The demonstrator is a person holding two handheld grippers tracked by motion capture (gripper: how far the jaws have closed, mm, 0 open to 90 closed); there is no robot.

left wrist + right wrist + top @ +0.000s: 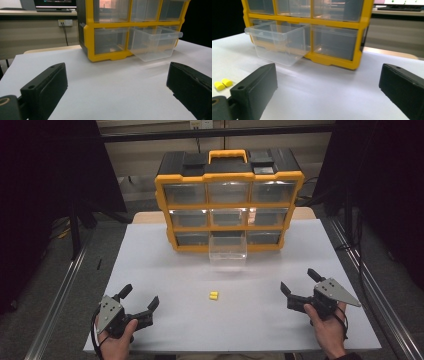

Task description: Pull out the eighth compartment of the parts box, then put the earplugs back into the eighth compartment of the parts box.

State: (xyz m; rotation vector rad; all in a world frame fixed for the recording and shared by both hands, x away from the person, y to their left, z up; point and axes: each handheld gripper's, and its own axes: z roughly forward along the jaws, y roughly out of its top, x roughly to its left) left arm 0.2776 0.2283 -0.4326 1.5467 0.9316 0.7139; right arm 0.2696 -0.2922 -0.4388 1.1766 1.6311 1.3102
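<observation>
On top of the big white table point(165, 270) stands a yellow and black box of drawers point(229, 200), far in front of both grippers' fingers. It has nine clear drawers, so you can look inside each one. The bottom middle drawer point(228, 251) is pulled out toward the person. It sticks out over the table with its top open, most likely so that something small can be dropped in.

Nearer to the person is the left gripper point(139, 299), held in the left hand point(117, 342) close to the table. Its black fingers point(45, 87) are wide apart and hold nothing. The right gripper point(299, 282), held in the right hand point(327, 330), sits the same way on the other side. Its fingers point(254, 87) are wide apart and hold nothing too. Both seem to be waiting, ready to grab.

Between the two grippers, a little ahead of their fingertips, lie two tiny yellow pieces point(213, 295). They lie touching, side by side on the bare table, right in front of the open drawer. I think they are meant to go in there.
</observation>
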